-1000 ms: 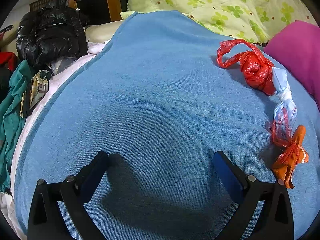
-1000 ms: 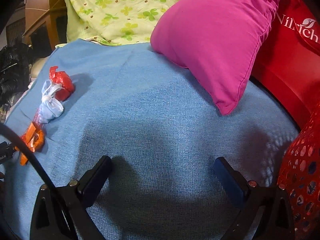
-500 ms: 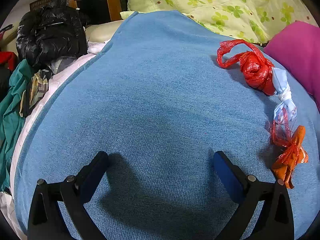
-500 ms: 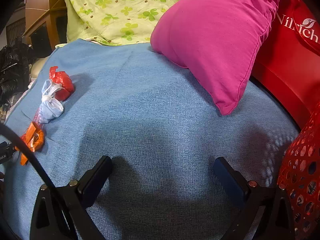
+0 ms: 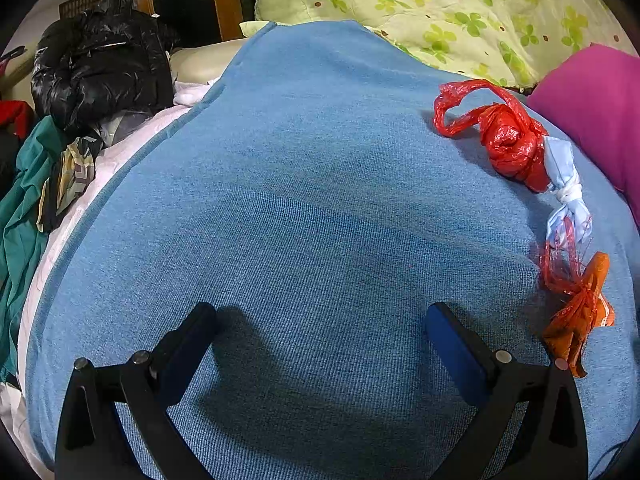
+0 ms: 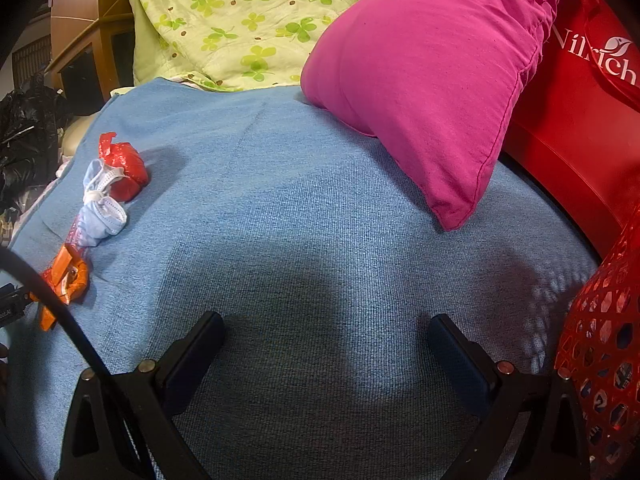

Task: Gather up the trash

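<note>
Blue knitted blanket (image 5: 320, 208) covers the bed in both views, with a green clover-print quilt (image 5: 460, 12) bunched at its far edge and a magenta pillow (image 6: 432, 80) leaning in from the far right. Off the left edge of the bed lie a black puffer jacket (image 5: 100, 68) and some teal cloth (image 5: 20, 216).

Three pieces of trash sit in a short line on the blanket, touching or just beside one another. Farthest is a knotted red plastic bag (image 5: 508, 140), its loose handle curling toward the left. Against its near side rests a crumpled pale-blue face mask (image 5: 564, 184) tied with its white loop. Nearest is an orange wrapper (image 5: 580, 312) tangled with clear red film. In the left wrist view this line runs down the right side; in the right wrist view it runs down the left side.

The left gripper (image 5: 320, 320) hovers low over bare blanket, its fingers spread wide with nothing between them; the orange wrapper lies just beside its right finger. The right gripper (image 6: 326, 328) is likewise wide apart and empty over bare blanket, well apart from the trash. A red mesh basket (image 6: 604, 336) stands at its near right, beside a red bag with white lettering (image 6: 580, 112).
</note>
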{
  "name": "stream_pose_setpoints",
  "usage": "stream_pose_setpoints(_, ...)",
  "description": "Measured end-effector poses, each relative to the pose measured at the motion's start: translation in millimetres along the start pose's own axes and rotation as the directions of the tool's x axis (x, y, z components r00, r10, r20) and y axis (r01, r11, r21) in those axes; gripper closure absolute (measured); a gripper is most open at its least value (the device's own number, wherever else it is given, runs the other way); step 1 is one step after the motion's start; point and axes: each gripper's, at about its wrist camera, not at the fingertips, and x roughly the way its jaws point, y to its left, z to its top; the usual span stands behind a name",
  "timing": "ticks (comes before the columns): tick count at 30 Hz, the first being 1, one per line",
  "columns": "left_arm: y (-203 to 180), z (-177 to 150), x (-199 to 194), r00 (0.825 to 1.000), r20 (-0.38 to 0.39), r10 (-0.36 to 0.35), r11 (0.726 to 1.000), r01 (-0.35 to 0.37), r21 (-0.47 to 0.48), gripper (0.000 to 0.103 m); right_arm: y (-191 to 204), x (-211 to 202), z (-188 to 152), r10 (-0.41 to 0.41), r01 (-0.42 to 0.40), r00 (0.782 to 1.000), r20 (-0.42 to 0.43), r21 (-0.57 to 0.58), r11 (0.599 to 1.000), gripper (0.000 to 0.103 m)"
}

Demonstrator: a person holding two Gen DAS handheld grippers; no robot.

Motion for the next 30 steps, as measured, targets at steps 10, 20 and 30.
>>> stream_pose_setpoints(10,-3.6,1.9,2.6,1.000,-0.003,0.009,1.000,-0.009,0.011,0.000,0.1,0.1,-0.3,0.000,0.000,1.000,0.000,0.000,1.000,0.000)
stream_pose_setpoints(20,-2.3,1.1,2.1,1.000,0.005,0.006,1.000,-0.006,0.008,0.000,0.4,0.0,-0.4,-0.001,0.001,1.000,0.000,0.000,1.000,0.000)
stream_pose_setpoints(30,-1.5,0.3,1.9,1.000,0.008,0.003,1.000,-0.004,0.005,0.000,0.5,0.2,-0.8,-0.001,0.001,1.000,0.001,0.000,1.000,0.000)
